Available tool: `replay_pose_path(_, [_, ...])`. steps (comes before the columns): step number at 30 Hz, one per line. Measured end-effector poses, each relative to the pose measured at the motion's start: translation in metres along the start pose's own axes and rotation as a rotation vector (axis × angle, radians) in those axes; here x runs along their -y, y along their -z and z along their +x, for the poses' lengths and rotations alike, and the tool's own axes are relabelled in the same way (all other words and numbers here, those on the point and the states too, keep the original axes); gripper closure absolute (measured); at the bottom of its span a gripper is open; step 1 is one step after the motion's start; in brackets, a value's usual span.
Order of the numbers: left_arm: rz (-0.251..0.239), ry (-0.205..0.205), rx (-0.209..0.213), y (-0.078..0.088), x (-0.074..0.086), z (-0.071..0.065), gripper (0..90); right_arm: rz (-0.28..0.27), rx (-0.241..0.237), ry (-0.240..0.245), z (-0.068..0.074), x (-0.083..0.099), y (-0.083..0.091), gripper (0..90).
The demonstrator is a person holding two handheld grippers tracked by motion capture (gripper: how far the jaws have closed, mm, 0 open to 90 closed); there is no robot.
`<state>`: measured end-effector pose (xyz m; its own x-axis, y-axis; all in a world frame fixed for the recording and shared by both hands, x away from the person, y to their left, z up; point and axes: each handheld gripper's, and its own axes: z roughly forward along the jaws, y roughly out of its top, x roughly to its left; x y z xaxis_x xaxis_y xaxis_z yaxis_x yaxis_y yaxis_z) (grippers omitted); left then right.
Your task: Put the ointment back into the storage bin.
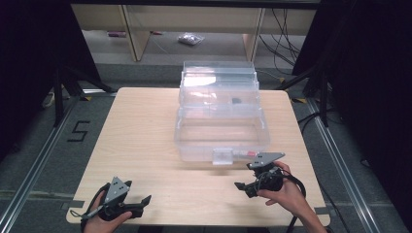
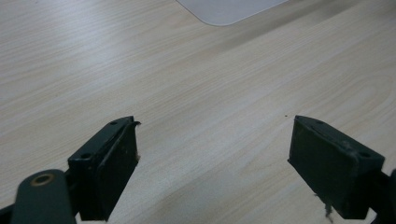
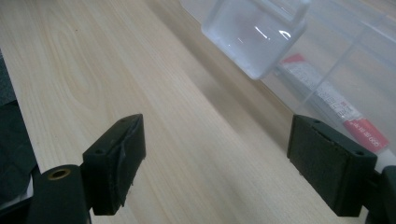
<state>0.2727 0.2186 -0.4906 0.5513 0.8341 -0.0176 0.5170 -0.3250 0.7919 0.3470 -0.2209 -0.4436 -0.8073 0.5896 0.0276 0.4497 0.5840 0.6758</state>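
High view: your clear plastic box (image 1: 221,121) sits mid-table, a small dark item (image 1: 236,101) inside too blurred to identify. Left gripper view: your left gripper (image 2: 212,158) has its jaws spread over bare table (image 2: 140,70), the box corner cut off ahead. Right gripper view: your right gripper (image 3: 215,163) is spread too, the box latch (image 3: 254,37) ahead-right, a red-white label (image 3: 341,112) by the right finger.
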Motion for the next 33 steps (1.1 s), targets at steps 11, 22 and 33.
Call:
replay_pose_path(11, [-0.002, -0.001, 0.001, 0.0, 0.0, 0.0, 15.0, -0.025, 0.012, 0.021, 0.006, 0.01, -0.004, 19.5])
replay_pose_path(22, [-0.003, -0.002, 0.003, 0.0, 0.0, 0.0, 15.0, -0.006, 0.001, -0.022, 0.009, 0.027, -0.004, 18.5])
replay_pose_path(33, [0.002, -0.004, -0.005, 0.0, 0.0, 0.0, 15.0, -0.018, 0.028, -0.035, 0.013, 0.041, -0.005, 16.8])
